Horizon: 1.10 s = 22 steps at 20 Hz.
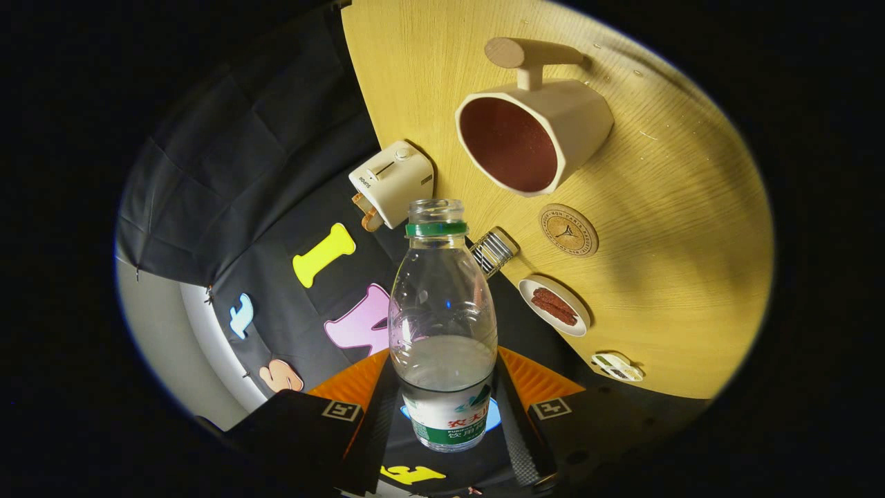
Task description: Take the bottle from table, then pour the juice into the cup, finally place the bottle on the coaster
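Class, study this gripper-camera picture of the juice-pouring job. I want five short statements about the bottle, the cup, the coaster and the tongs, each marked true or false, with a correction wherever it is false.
1. The tongs are shut on the bottle, one finger on each side. True.
2. The bottle still has its cap on. False: its mouth is open, with only a green ring around the neck.
3. The bottle is full to the neck. False: liquid fills only its lower part.
4. The round coaster lies bare on the wooden table, near the cup. True.
5. The bottle stands on the coaster. False: it is held in the tongs, apart from the coaster.
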{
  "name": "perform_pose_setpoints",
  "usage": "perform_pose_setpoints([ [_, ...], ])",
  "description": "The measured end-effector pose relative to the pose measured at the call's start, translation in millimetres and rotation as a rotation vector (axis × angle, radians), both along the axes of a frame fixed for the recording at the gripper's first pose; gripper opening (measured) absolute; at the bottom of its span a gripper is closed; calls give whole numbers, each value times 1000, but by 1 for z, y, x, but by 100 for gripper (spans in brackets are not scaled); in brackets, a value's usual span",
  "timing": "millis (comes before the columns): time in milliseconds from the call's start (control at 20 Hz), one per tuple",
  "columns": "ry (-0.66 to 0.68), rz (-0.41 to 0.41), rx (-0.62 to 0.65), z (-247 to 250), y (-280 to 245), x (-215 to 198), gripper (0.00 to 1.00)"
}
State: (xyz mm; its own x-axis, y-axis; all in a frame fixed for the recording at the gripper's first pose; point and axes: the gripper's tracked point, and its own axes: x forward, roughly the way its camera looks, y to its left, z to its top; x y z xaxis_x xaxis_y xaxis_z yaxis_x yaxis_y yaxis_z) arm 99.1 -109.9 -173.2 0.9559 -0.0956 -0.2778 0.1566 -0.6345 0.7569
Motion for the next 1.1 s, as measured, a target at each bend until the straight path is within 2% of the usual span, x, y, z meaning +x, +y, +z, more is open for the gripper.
perform_pose_setpoints([
  [300,20,0,-73,-8,3,-1,74],
  [500,40,34,-178,-15,12,-3,74],
  [600,67,75,-284,-19,16,-3,74],
  [1100,241,215,-983,-24,4,4,74],
])
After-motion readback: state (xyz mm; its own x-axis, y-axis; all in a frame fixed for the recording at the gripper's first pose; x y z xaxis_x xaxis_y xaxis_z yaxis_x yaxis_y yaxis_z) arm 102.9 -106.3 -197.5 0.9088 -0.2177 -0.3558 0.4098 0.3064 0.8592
